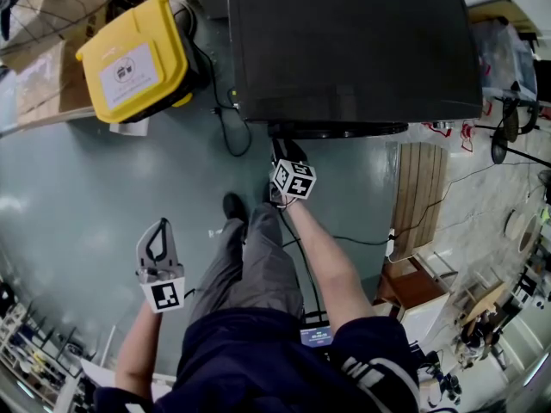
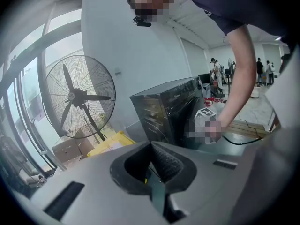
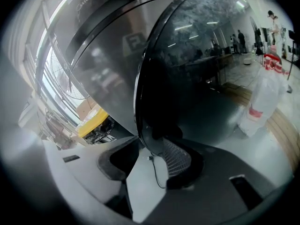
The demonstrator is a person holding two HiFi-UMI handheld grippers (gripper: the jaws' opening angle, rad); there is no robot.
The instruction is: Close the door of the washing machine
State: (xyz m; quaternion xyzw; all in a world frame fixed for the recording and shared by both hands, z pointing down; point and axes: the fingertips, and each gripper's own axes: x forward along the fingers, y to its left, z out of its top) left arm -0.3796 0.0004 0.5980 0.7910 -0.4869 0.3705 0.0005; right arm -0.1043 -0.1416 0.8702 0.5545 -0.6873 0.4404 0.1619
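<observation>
Washing machine door a bit open, its rim between part-open right tongs, not squeezed. Best to push slowly, straight ahead, till snug. Left tongs shut, empty.

Black washing machine, yellow bin, teal floor.

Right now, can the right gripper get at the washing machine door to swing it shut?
Probably yes. The right gripper is at the edge of the door, whose rim stands between its open jaws, and nothing I can see blocks the way.
</observation>
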